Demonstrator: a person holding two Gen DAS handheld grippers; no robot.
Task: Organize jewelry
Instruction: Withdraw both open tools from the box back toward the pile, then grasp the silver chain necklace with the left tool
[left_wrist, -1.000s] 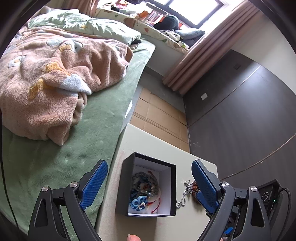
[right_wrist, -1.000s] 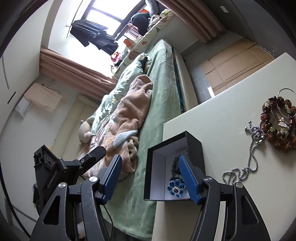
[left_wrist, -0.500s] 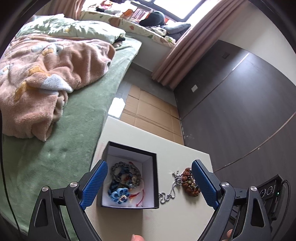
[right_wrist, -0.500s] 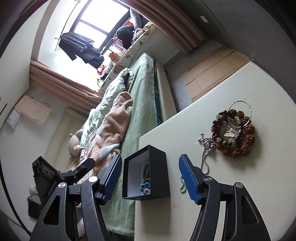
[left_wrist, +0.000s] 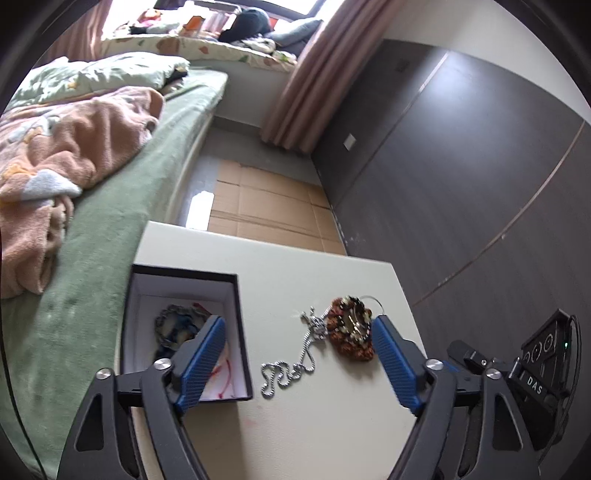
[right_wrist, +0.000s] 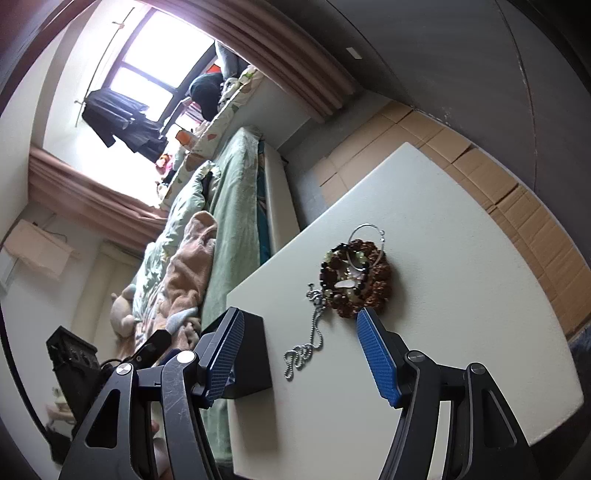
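Chain (left_wrist: 295, 360) — between open left gripper (left_wrist: 297, 349)

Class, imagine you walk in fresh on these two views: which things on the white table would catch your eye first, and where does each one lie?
First, the heap of brown beaded bracelets out on the white table, with a silver ball-chain necklace trailing beside it. Next, the open black box with a white lining near the table's bed-side edge, already holding a blue-grey bracelet.
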